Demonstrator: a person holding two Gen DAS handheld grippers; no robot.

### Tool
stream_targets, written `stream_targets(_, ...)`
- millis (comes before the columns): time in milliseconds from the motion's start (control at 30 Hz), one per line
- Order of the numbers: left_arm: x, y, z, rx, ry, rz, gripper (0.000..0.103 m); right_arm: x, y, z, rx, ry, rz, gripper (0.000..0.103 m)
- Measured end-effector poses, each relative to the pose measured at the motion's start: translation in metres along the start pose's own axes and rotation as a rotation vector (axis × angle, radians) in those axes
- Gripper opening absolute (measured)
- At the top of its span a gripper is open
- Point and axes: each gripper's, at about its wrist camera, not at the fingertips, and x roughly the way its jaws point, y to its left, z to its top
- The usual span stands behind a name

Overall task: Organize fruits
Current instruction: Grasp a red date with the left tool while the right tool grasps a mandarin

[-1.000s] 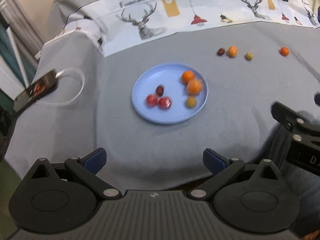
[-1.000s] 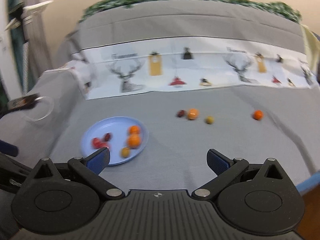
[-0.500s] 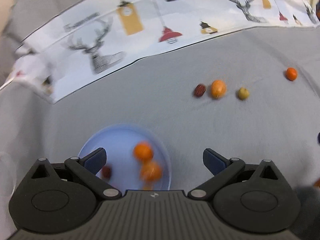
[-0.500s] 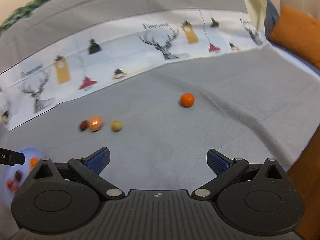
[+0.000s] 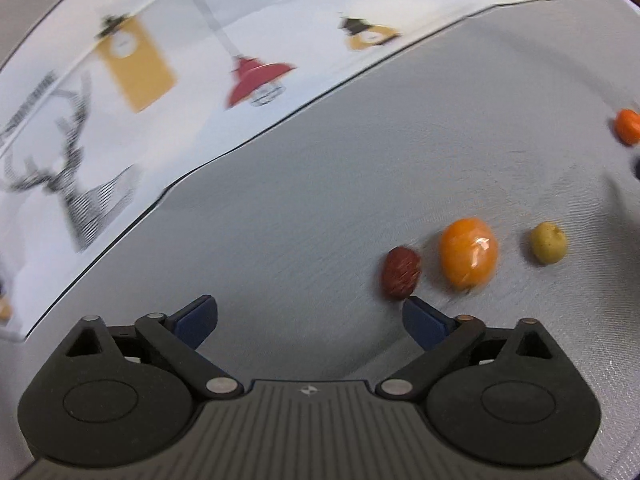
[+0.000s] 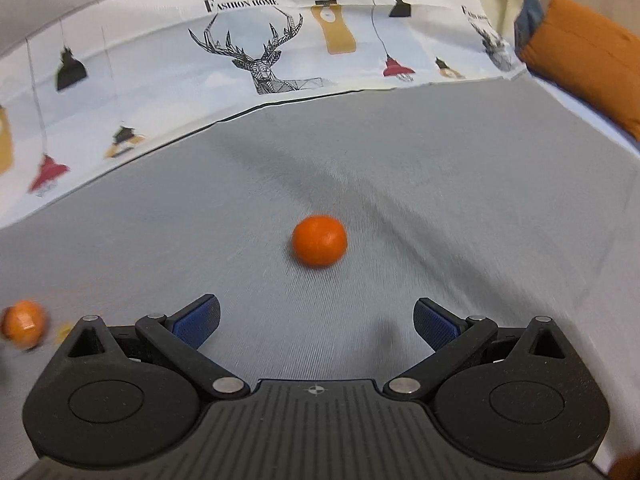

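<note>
In the left wrist view a dark red date (image 5: pixel 401 273), a wrapped orange fruit (image 5: pixel 468 255) and a small yellow-green fruit (image 5: pixel 549 242) lie in a row on the grey cloth, just beyond the right fingertip. My left gripper (image 5: pixel 311 320) is open and holds nothing. A small orange (image 5: pixel 628 126) sits at the far right edge. In the right wrist view that small orange (image 6: pixel 319 240) lies straight ahead of my open, bare right gripper (image 6: pixel 317 322). The wrapped orange fruit (image 6: pixel 23 323) shows at the left edge. The blue plate is out of view.
A white cloth band printed with deer, lamps and tags (image 6: pixel 260 56) runs across the far side of the grey cover (image 6: pixel 440 184). An orange cushion (image 6: pixel 588 60) lies at the far right.
Both grippers have moved forward and right. The plate has dropped out of the left view and the three loose fruits are now close. The small orange has come nearer the right gripper.
</note>
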Motion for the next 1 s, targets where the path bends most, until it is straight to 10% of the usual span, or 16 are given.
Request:
stream_targets(200, 0.010, -0.006, 0.004, 0.042, -0.052, -0.112, 0.083, 0.048, 0.001, 0.012, -0.025, 0.000, -0.014, 0.102)
stream_targets(267, 0.009, -0.003, 0.008, 0.025, -0.065, -0.198, 0.022, 0.051, -0.001, 0.011, -0.007, -0.031, 0.005, 0.098)
stream_targets(367, 0.003, -0.002, 0.007, 0.011, -0.083, -0.211, 0.022, 0.044, 0.005, 0.011, -0.060, -0.093, 0.043, 0.037)
stream_targets(600, -0.050, 0.021, -0.011, -0.102, -0.081, -0.146, 0.023, 0.008, 0.008, 0.014, -0.071, -0.101, 0.056, 0.036)
stream_targets(1000, -0.225, 0.042, -0.109, -0.263, -0.019, 0.032, 0.023, -0.206, 0.034, -0.008, -0.038, -0.240, 0.298, 0.036)
